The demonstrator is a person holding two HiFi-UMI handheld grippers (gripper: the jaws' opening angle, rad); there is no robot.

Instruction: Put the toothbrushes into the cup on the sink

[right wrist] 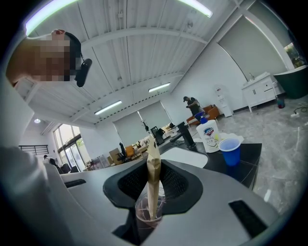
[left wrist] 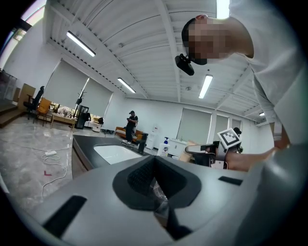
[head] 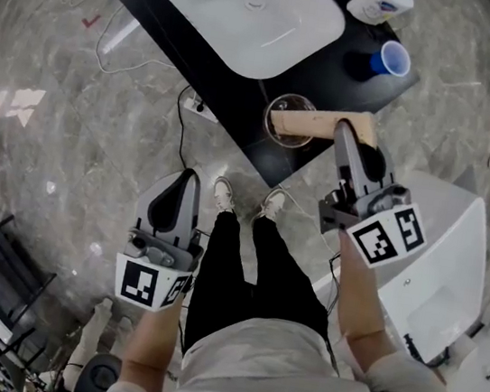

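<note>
R claw [head: 341, 130] clamped on tan toothbrush pack [head: 306, 125]; pack's far end dips into clear cup [head: 296, 100] at desk [head: 232, 97] edge, 12 o'clock, contents unreadable. L claw [head: 189, 175] closed, empty, 7 o'clock over open floor.

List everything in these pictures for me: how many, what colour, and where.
counter: one, black, ahead of the person
basin: one, white, set in the counter
soap bottle: one, white and blue, far right corner of the counter
blue cup: one, on the counter near the bottle
clear cup: one, at the counter's near edge
packet: one, tan, over the clear cup
power strip: one, white, on the floor by the counter
bystander: one, dark clothes, far across the room
shoes: two, white
left claw: shut, seemingly on a clear scrap
right claw: shut on the packet
</note>
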